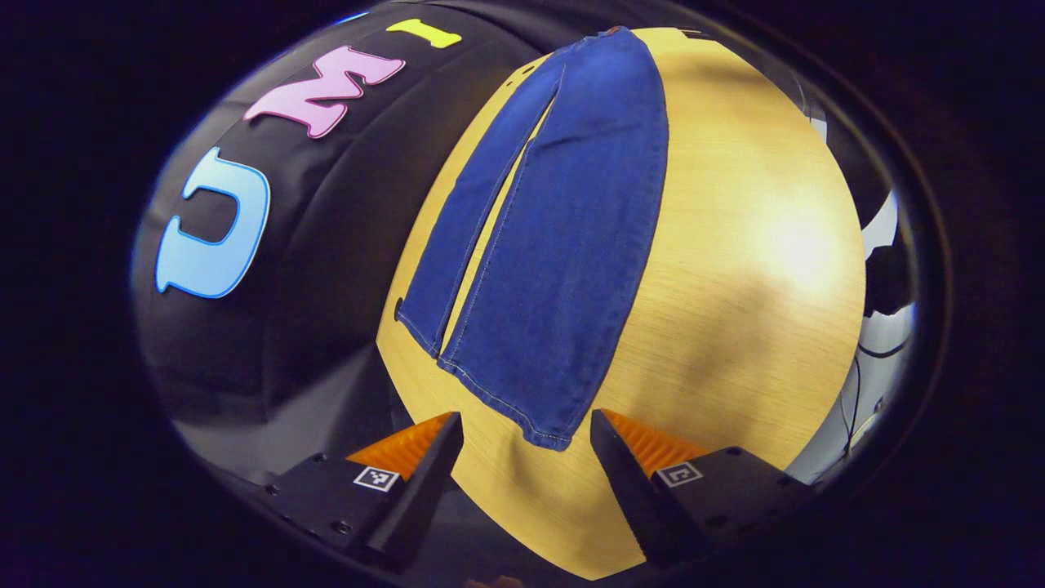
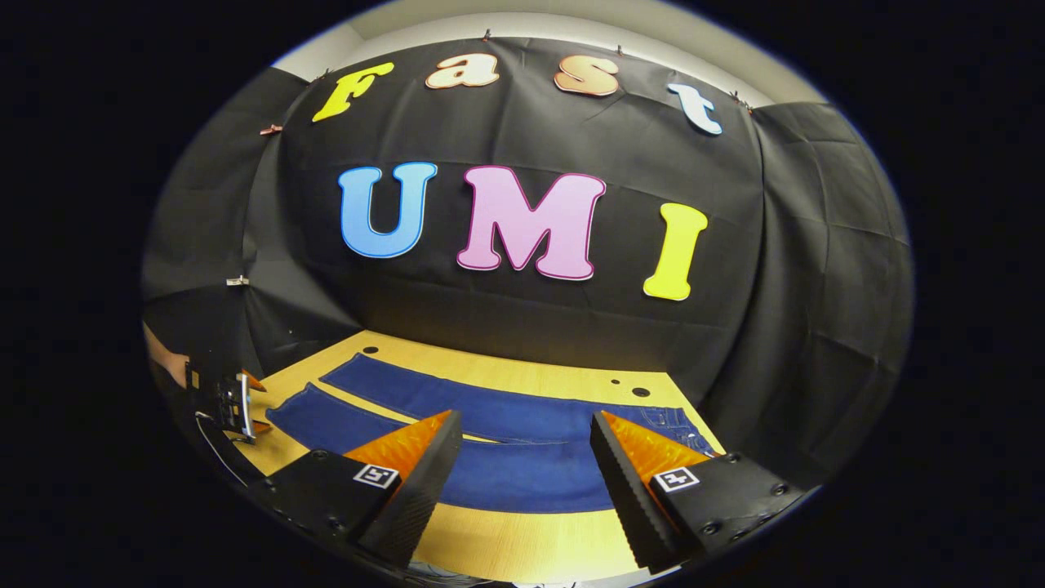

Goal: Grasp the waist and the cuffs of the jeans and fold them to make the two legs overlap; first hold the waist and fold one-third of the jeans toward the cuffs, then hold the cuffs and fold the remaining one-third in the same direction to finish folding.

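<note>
Blue jeans [image 1: 563, 237] lie flat and spread out on the wooden table [image 1: 735, 269], the two legs side by side with a narrow gap between them. My left gripper [image 1: 526, 429] is open, its fingertips just short of the nearer leg's cuff [image 1: 549, 437]. In the right gripper view the jeans [image 2: 506, 478] stretch across the table, waist [image 2: 673, 425] at the right. My right gripper [image 2: 522, 425] hovers open above the nearer leg's middle. The left gripper [image 2: 237, 404], held by a hand, shows far off at the cuff end.
Black cloth walls the booth behind and beside the table [image 2: 522, 531]. Small round holes [image 2: 641, 392] mark the tabletop near its far edge. A bright glare patch [image 1: 796, 245] lies on bare wood to the right of the jeans.
</note>
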{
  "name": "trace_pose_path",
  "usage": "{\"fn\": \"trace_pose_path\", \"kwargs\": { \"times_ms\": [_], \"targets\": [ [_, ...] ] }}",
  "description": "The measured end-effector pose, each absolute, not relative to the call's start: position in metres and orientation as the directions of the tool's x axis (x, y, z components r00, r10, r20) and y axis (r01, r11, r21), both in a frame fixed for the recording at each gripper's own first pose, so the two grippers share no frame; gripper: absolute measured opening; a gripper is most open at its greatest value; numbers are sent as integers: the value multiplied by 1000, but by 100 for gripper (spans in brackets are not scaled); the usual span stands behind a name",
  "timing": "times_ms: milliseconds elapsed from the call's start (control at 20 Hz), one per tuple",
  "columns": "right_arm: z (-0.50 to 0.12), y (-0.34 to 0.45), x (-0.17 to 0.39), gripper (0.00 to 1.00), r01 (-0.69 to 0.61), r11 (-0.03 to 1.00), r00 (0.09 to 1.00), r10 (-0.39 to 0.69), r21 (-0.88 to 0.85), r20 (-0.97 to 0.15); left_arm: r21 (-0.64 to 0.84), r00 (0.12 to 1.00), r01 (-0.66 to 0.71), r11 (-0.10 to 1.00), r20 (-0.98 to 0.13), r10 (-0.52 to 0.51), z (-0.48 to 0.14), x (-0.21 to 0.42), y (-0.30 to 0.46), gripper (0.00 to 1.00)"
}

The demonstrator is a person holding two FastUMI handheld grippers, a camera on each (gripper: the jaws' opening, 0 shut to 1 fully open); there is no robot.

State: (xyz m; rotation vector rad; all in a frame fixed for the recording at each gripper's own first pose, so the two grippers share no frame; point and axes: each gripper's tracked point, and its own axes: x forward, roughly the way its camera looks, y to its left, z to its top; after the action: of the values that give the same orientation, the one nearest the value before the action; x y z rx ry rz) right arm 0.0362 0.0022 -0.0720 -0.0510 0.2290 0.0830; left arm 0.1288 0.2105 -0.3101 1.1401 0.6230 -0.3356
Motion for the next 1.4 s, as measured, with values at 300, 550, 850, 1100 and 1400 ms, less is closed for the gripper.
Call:
{"fn": "trace_pose_path", "kwargs": {
  "times_ms": [300, 550, 850, 1100, 1400],
  "targets": [
    [-88, -45, 66, 96, -15, 998, 966, 0, -57, -259, 726, 740, 639, 254, -670, 51, -325, 166, 205, 92],
    [-108, -87, 91, 96, 44, 995, 954, -67, -84, -292, 614, 646, 688, 387, -761, 59, -336, 201, 207, 55],
    [-128, -156, 126, 97, 16, 956, 946, -110, -293, -306, 567, 596, 734, 374, -802, 46, -333, 203, 204, 8],
    [-143, -245, 153, 96, 45, 896, 936, -192, -442, -294, 493, 531, 756, 430, -847, 37, -332, 201, 202, 6],
    [-226, -327, 148, 96, -349, 588, 845, -139, -730, -516, 485, 514, 757, 437, -856, 59, -334, 202, 202, 6]
  ]
}}
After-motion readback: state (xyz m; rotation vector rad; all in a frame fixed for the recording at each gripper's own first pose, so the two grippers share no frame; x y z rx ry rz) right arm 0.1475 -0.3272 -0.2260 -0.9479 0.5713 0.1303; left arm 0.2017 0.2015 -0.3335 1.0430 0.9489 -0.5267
